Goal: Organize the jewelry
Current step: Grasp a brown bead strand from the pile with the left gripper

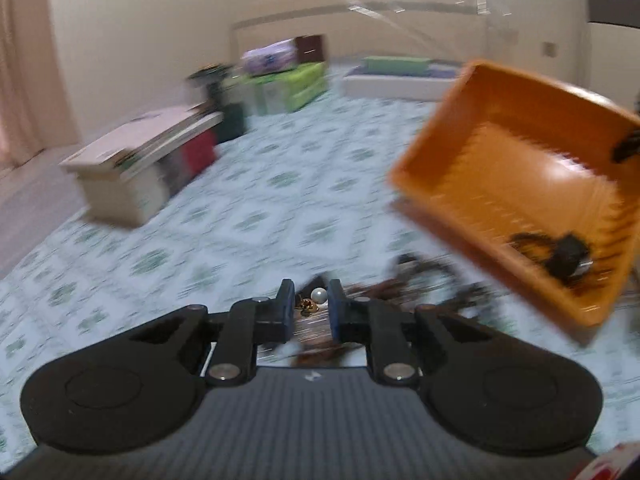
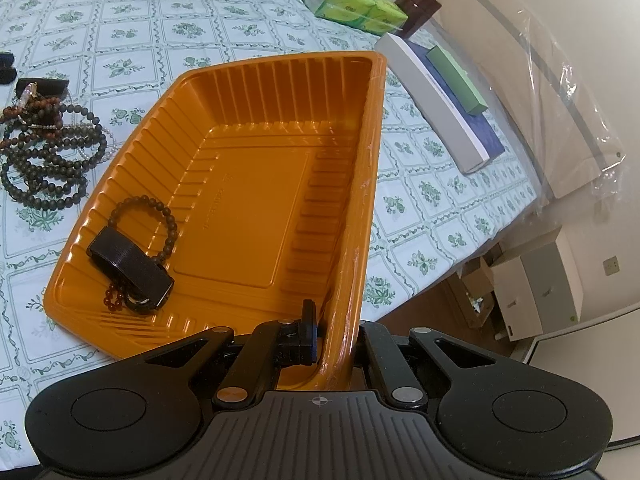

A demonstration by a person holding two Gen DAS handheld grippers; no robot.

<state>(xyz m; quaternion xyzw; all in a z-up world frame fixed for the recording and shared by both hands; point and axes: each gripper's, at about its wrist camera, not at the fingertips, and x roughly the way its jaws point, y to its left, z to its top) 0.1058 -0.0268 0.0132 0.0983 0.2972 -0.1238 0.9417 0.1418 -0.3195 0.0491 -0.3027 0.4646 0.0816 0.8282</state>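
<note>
Fingers (image 1: 285, 304) of the left gripper (image 1: 309, 306) stand a narrow gap apart, and between their tips sits a small piece with a white pearl and gold parts (image 1: 314, 299); the blur keeps me from telling whether the pads actually press on it. Just beyond and to the right of those tips lies a smeared heap of dark bead strands (image 1: 420, 280) on the green-patterned tablecloth (image 1: 248, 200). Further right of the fingers, the orange tray (image 1: 500, 184) is seen tilted.

Over on the other side, the right gripper (image 2: 334, 334) is clamped on the near right wall of the orange tray (image 2: 256, 184), one finger (image 2: 306, 334) inside the tray and the other outside it, hidden behind the wall. Ahead and to the left of these fingers, in the tray's near left corner, lie a dark bead bracelet (image 2: 160, 216), a black clip-like block (image 2: 130, 270) and a few reddish beads (image 2: 114, 300). Further left, outside the tray, a tangle of bead necklaces (image 2: 48, 148) rests on the cloth. Well beyond the fingertips, at the far edge of the table, stand green tissue packs (image 2: 352, 4) and a flat grey box (image 2: 436, 100).
</note>
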